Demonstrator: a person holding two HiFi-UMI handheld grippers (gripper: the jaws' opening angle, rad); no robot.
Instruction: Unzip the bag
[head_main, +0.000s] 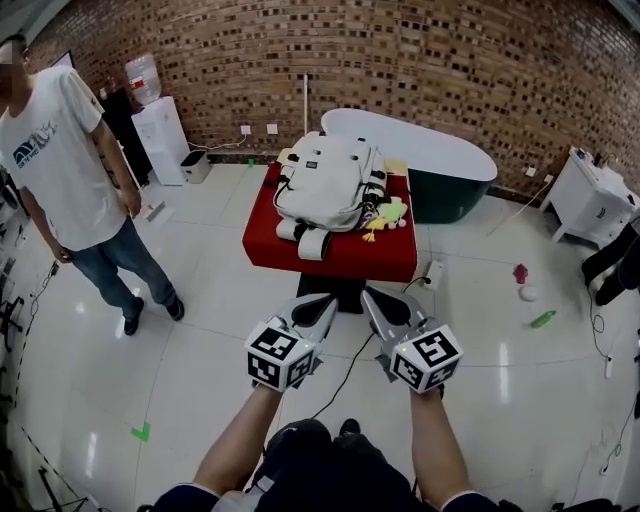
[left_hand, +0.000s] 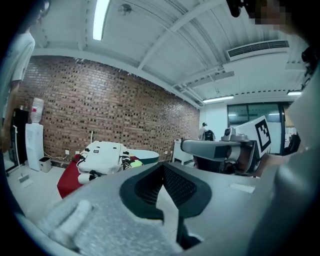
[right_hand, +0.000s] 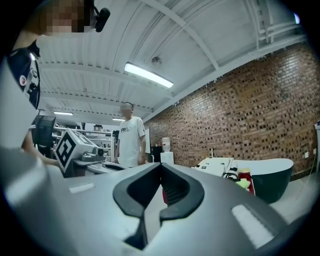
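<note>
While the soft white fabric backpack (head_main: 325, 180) lies on the red-draped table (head_main: 335, 258), well ahead, the left gripper (head_main: 326, 302) and right gripper (head_main: 371, 299) show closed, empty jaws. Its limp cloth probably needs pinning beside the zipper while the small pull is pinched.

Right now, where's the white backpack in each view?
Head view: white backpack upper centre, lying on the red table.
Left gripper view: left of centre, far off.
Right gripper view: right of centre, small.
Shared landmark: the green-sided bathtub just behind it, in all three views.
</note>
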